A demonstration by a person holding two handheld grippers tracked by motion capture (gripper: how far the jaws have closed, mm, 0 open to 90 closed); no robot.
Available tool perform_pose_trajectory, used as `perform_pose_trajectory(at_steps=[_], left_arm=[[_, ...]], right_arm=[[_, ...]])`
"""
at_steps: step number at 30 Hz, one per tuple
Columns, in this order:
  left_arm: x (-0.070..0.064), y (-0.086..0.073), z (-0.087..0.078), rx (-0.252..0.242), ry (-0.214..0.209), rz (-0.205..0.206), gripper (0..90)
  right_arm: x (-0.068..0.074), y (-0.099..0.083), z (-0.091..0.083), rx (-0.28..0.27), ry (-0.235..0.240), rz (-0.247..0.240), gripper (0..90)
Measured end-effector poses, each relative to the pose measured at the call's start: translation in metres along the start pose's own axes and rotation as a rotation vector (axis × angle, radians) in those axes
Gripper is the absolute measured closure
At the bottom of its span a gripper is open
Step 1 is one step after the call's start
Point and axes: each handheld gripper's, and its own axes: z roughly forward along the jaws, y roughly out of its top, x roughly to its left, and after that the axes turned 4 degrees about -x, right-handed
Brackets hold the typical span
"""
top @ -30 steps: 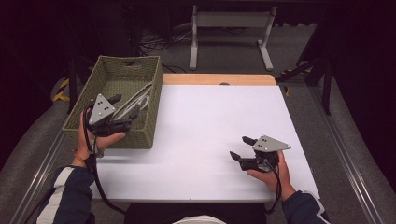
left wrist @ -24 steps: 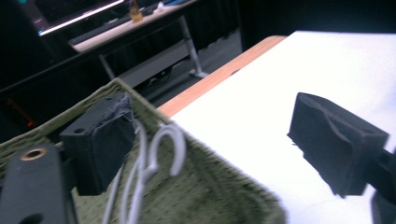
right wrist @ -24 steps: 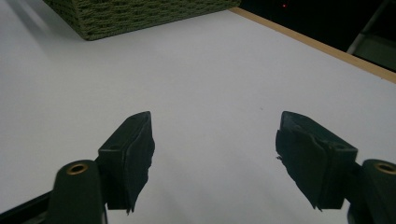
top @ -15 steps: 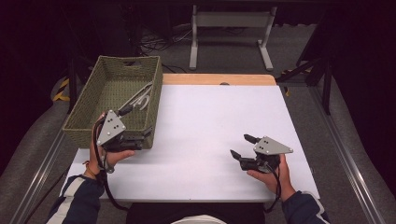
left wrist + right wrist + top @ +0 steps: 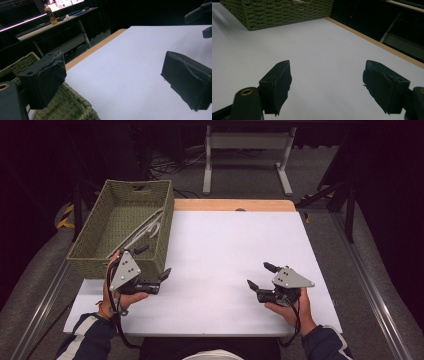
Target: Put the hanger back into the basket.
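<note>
A green woven basket (image 5: 169, 222) stands at the table's left; long white pieces (image 5: 146, 231) lie inside it. My left gripper (image 5: 154, 261) hovers at the basket's near right corner, open and holding nothing. In the left gripper view the left gripper (image 5: 112, 82) has one jaw over the basket's rim (image 5: 62, 100) and the other over the white table (image 5: 130, 65). My right gripper (image 5: 260, 275) rests low at the table's near right, open and empty. In the right gripper view the right gripper (image 5: 327, 85) points across bare white tabletop toward the basket (image 5: 277, 10).
The table (image 5: 235, 245) has a wooden strip (image 5: 230, 205) along its far edge. A metal stand (image 5: 245, 150) is on the floor beyond it. A side desk with an orange bottle (image 5: 50, 15) stands past the basket. The other gripper (image 5: 200, 13) shows far off.
My left gripper has come back out of the basket, toward the person and to the right, and now sits at the basket's near right corner. The right gripper has stayed put.
</note>
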Motion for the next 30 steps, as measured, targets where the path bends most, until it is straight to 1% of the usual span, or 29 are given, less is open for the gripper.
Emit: perform_pose_trajectory(at_steps=[1,2,3,6,7,8,11,12,13,18,21,23,24,25,26,27,29,30], left_arm=[[-0.001,-0.001,0.000,0.000,-0.001,0.003,6.1],[-0.002,-0.003,0.000,0.000,-0.006,-0.004,5.9],[-0.002,-0.004,0.000,0.001,0.000,0.001,5.6],[-0.005,-0.012,-0.001,0.000,-0.007,-0.020,5.6],[-0.006,-0.016,-0.001,0.005,-0.006,-0.022,5.7],[-0.006,-0.016,-0.001,0.005,-0.006,-0.022,5.7],[-0.010,-0.026,0.000,0.025,-0.013,-0.031,5.8],[-0.011,-0.028,0.001,0.036,-0.015,-0.024,5.8],[-0.012,-0.031,0.001,0.041,-0.021,-0.036,5.8],[-0.021,-0.044,0.003,0.057,-0.025,-0.055,5.9],[-0.026,-0.051,0.004,0.091,-0.047,-0.069,6.2],[-0.028,-0.053,0.005,0.106,-0.052,-0.051,6.2],[-0.029,-0.054,0.006,0.111,-0.050,-0.049,6.2],[-0.029,-0.054,0.006,0.111,-0.050,-0.049,6.2],[-0.030,-0.055,0.007,0.106,-0.052,-0.070,6.2],[-0.031,-0.056,0.007,0.111,-0.058,-0.070,6.2],[-0.031,-0.058,0.008,0.124,-0.054,-0.055,6.2],[-0.031,-0.058,0.008,0.124,-0.054,-0.055,6.1]], right_arm=[[0.000,0.000,0.000,0.000,-0.002,-0.003,22.3],[0.001,0.000,0.000,0.000,-0.006,-0.007,22.2],[0.001,0.000,0.000,-0.001,-0.010,-0.013,22.0],[0.003,0.000,0.000,0.001,-0.015,-0.023,20.6],[0.003,-0.001,0.001,-0.002,-0.020,-0.023,19.8],[0.003,-0.001,0.001,-0.002,-0.020,-0.023,19.8],[0.004,-0.002,0.002,0.000,-0.024,-0.022,17.6],[0.005,-0.002,0.003,0.002,-0.025,-0.021,17.0],[0.005,-0.003,0.003,0.002,-0.028,-0.026,16.6],[0.006,-0.005,0.004,0.007,-0.032,-0.033,16.1],[0.009,-0.007,0.005,0.010,-0.031,-0.041,16.1],[0.010,-0.008,0.006,0.015,-0.028,-0.042,16.1],[0.011,-0.008,0.007,0.015,-0.028,-0.046,16.0],[0.011,-0.008,0.007,0.015,-0.028,-0.046,16.0],[0.011,-0.008,0.007,0.017,-0.024,-0.049,16.0],[0.012,-0.009,0.007,0.015,-0.025,-0.048,16.0],[0.013,-0.009,0.007,0.012,-0.025,-0.049,15.9],[0.013,-0.009,0.007,0.012,-0.025,-0.049,15.9]])
